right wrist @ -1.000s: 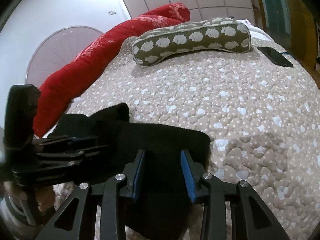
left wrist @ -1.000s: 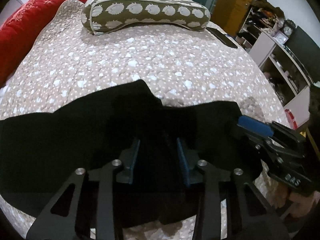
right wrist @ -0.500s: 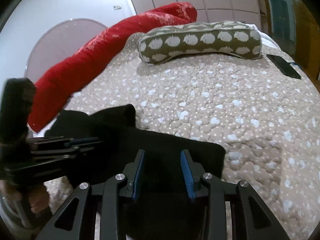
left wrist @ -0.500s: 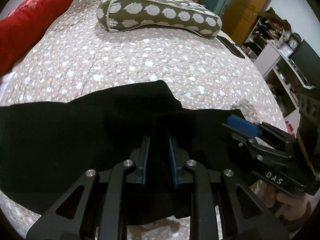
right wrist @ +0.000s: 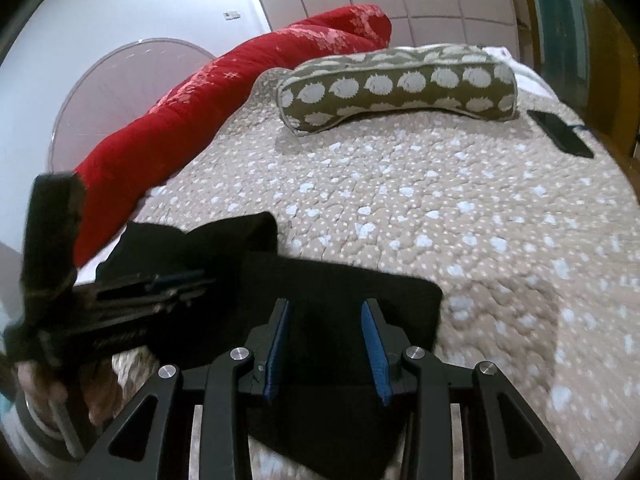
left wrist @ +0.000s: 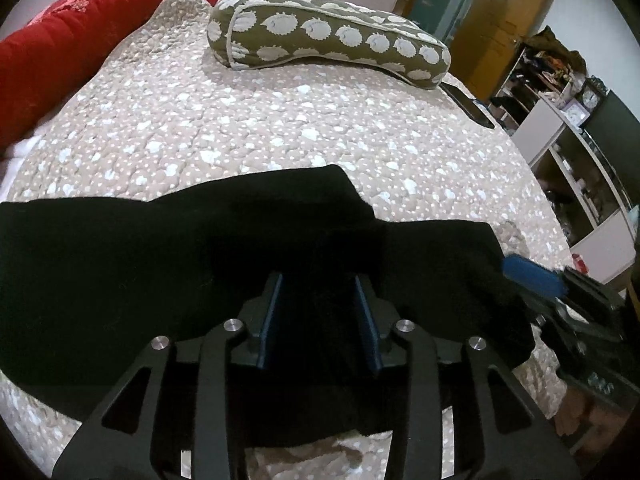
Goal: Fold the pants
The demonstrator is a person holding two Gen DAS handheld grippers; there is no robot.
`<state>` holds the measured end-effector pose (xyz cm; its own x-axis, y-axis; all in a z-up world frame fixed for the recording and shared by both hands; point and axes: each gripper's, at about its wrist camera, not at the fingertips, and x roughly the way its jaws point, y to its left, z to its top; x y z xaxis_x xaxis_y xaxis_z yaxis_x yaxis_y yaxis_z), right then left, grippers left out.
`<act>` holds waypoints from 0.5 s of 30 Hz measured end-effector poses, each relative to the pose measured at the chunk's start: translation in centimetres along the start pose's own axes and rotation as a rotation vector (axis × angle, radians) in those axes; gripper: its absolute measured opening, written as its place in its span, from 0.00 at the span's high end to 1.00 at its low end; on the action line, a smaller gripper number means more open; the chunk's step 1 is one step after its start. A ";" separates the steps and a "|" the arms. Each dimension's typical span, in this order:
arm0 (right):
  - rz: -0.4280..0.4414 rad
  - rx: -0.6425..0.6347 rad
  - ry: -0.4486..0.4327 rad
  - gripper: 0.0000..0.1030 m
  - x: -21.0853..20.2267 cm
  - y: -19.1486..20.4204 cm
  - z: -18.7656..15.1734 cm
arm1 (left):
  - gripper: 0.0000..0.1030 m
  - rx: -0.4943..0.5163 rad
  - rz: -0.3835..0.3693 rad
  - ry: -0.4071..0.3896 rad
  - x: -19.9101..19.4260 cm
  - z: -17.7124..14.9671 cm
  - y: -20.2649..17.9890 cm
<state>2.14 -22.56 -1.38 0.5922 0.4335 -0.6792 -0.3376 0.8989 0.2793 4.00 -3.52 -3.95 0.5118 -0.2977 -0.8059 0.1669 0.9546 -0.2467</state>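
Note:
The black pants (left wrist: 120, 264) lie folded on the quilted bed, spread wide to the left in the left wrist view. My left gripper (left wrist: 318, 280) is open, its blue pads straddling the cloth near the middle fold. My right gripper (right wrist: 326, 308) is open too, over the pants' right end (right wrist: 360, 292). The right gripper also shows at the right of the left wrist view (left wrist: 560, 292), and the left gripper at the left of the right wrist view (right wrist: 176, 284). Black cloth fills both gaps; I cannot see folds under the fingers.
A green pillow with white hedgehog prints (left wrist: 328, 40) lies at the bed's far side, a red duvet roll (left wrist: 80, 40) along the left. A black phone (left wrist: 468, 104) rests at the far right edge. Shelves (left wrist: 568, 140) stand right of the bed.
My left gripper closed to a narrow gap half a second ago and has opened wide again. Both views have risen slightly; the pants lie much as before.

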 end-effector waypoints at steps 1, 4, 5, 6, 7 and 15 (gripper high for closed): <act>0.001 -0.009 -0.001 0.66 -0.5 0.2 -0.3 | 0.66 -0.006 -0.004 0.000 -0.1 -0.1 0.1; -0.010 -0.039 0.007 0.66 -1.4 0.6 -1.4 | 0.61 -0.020 -0.005 -0.005 -0.3 -0.3 0.4; -0.014 -0.047 0.014 0.66 -1.5 0.7 -1.8 | 0.59 -0.023 -0.005 -0.008 -0.3 -0.4 0.5; -0.018 -0.055 0.026 0.66 -1.4 0.7 -2.3 | 0.59 -0.025 -0.006 -0.011 -0.3 -0.5 0.5; -0.022 -0.058 0.032 0.66 -1.2 0.7 -2.6 | 0.58 -0.028 -0.007 -0.016 -0.3 -0.7 0.5; -0.061 -0.081 0.056 0.64 -0.3 1.0 -3.2 | 0.58 -0.044 -0.008 -0.027 -1.0 -1.1 0.8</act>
<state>-0.69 -21.99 -3.10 0.5723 0.3722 -0.7307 -0.3619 0.9142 0.1823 2.67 -2.41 -3.95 0.5335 -0.3050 -0.7889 0.1342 0.9514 -0.2771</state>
